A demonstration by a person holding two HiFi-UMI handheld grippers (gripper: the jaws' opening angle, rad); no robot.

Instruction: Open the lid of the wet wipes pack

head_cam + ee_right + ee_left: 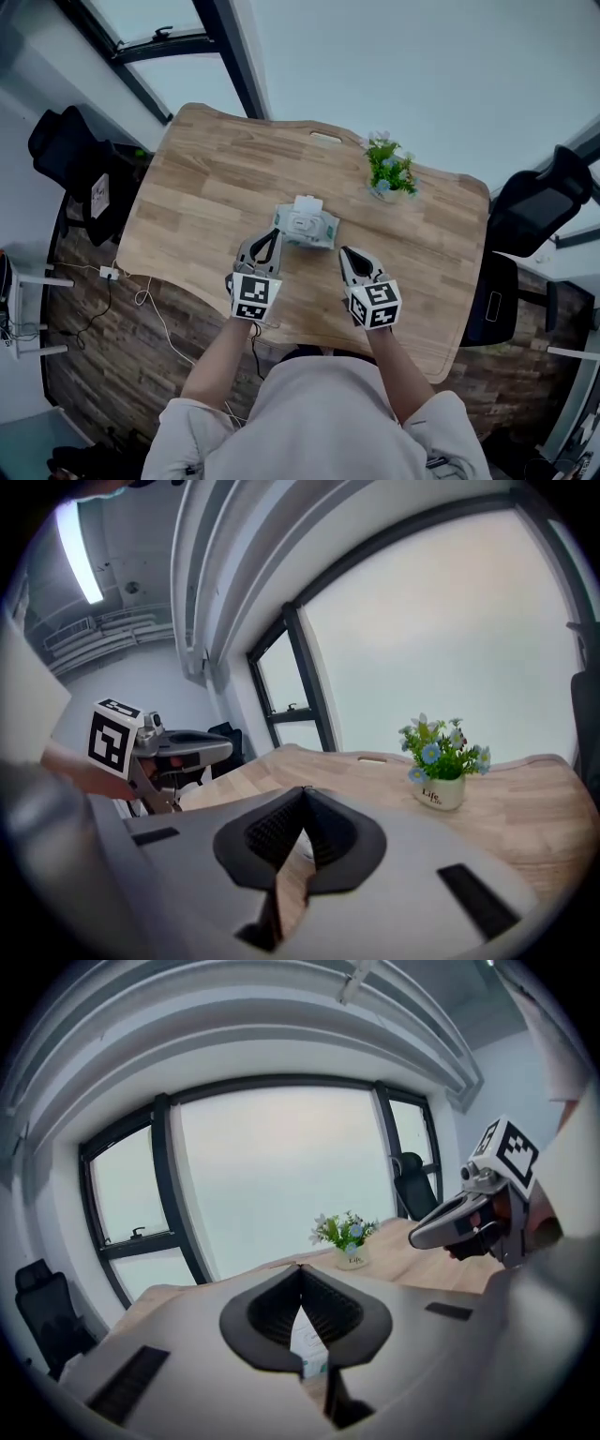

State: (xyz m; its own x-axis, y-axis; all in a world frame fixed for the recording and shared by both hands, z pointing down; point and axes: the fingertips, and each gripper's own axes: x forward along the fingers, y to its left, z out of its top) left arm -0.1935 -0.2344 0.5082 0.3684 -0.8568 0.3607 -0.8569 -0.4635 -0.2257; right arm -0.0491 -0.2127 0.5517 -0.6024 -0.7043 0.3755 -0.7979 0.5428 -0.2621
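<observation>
Left tool (pixel 300 1267): clenched. The jaw tips meet at the front and nothing is gripped between the ribbed pads. Through the gap behind the tips a strip of the wet wipes pack (pixel 307 225) shows, lying lower down on the desk (pixel 206 187).

Right tool (pixel 303 789): also clenched, tips together, pads empty. Only the desk's wood grain and a small pale patch show through its gap.

Head view: both tools sit side by side over the near part of the desk, left tool nearer the pack's near-left corner and right tool off its near-right corner. Neither touches the pack.

Pack: flat near the middle of the desk, its top panel facing up. A white piece shows at its far edge; I cannot tell whether that is the raised lid.

Other items: a small white pot of flowers (pixel 389 173) stands on the desk beyond and to the right of the pack, well apart from it. A black office chair (pixel 70 150) stands at the left end of the desk, and a second one (pixel 534 211) at the right end.
</observation>
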